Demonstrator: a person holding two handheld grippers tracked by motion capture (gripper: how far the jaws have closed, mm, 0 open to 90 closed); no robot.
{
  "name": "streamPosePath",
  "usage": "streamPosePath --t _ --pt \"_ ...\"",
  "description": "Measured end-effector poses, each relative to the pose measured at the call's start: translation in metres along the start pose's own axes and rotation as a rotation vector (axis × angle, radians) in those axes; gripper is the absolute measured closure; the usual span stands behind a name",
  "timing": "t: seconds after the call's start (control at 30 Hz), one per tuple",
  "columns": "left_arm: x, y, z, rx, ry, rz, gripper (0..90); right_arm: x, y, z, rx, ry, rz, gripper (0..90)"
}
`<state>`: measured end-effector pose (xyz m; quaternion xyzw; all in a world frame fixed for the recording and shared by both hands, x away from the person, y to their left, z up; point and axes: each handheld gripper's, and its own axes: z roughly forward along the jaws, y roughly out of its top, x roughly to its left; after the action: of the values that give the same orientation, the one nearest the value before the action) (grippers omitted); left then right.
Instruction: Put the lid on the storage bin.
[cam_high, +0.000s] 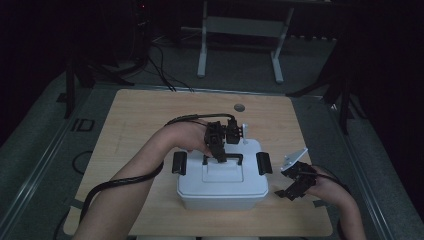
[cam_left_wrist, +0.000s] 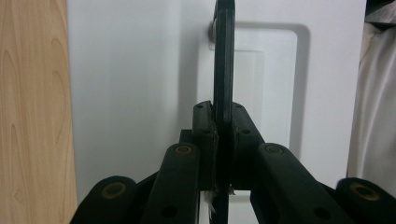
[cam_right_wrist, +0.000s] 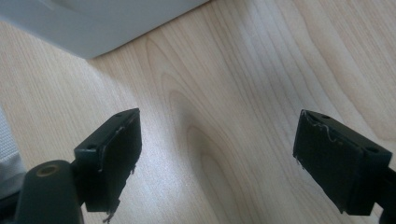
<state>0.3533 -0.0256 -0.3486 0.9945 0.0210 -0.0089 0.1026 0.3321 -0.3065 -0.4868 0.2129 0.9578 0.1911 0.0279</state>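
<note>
— On the wooden surface (cam_high: 135, 115), how many boxes do you count?

— One white box (cam_high: 222, 187), near the front edge, with its lid on. It has one black handle (cam_high: 223, 159) in the middle of the lid and two black latches, one at each end — the left latch (cam_high: 179, 163) and the right latch (cam_high: 263, 163).

— And the claws?

— Two, one in each hand. The left claw (cam_high: 219, 156) comes down over the lid, and its jaws are clamped on the handle; the left gripper view has the thin black bar (cam_left_wrist: 223, 70) pinched between the two pads (cam_left_wrist: 203, 126), white lid behind it.

— The other one?

— The right claw (cam_high: 295, 187) sits low beside the box's right end, apart from it, over bare wood. Its two jaws stand wide apart with nothing between them — just wood grain (cam_right_wrist: 219, 116) and one corner of the box (cam_right_wrist: 93, 28) at the top of that view.

— Anything else on the wood?

— One small round grey disc (cam_high: 239, 107) near the far edge, well apart from the box.
</note>
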Motion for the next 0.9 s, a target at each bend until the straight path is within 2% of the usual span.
streamPosePath --t 0.27,0.43,0.57,0.6,0.63,0.73,0.8,0.9 --pt "0.004 0.001 0.01 0.001 -0.011 0.007 83.8 0.001 0.001 0.003 0.0 0.005 -0.006 15.0" --pt "0.01 -0.001 0.012 -0.007 -0.025 -0.01 83.2 0.001 0.002 0.005 0.003 0.009 -0.006 15.0" --pt "0.013 -0.003 0.013 -0.02 -0.006 -0.018 81.7 0.001 0.003 0.006 -0.001 0.011 -0.012 15.0" --pt "0.014 -0.004 0.014 -0.013 0.012 -0.019 80.8 0.001 0.003 0.006 -0.001 0.011 -0.011 15.0" --pt "0.015 -0.004 0.016 0.003 0.035 -0.027 76.7 0.002 0.004 0.006 -0.002 0.012 -0.012 15.0" --pt "0.017 -0.01 0.018 0.004 0.034 -0.044 62.6 0.002 0.004 0.006 -0.001 0.015 -0.015 15.0" --pt "0.017 -0.015 0.016 -0.017 0.047 -0.062 52.8 0.002 0.004 0.007 0.004 0.014 -0.015 15.0" --pt "0.019 -0.024 0.011 -0.059 0.042 -0.104 37.9 0.002 0.005 0.007 0.006 0.014 -0.017 15.1"
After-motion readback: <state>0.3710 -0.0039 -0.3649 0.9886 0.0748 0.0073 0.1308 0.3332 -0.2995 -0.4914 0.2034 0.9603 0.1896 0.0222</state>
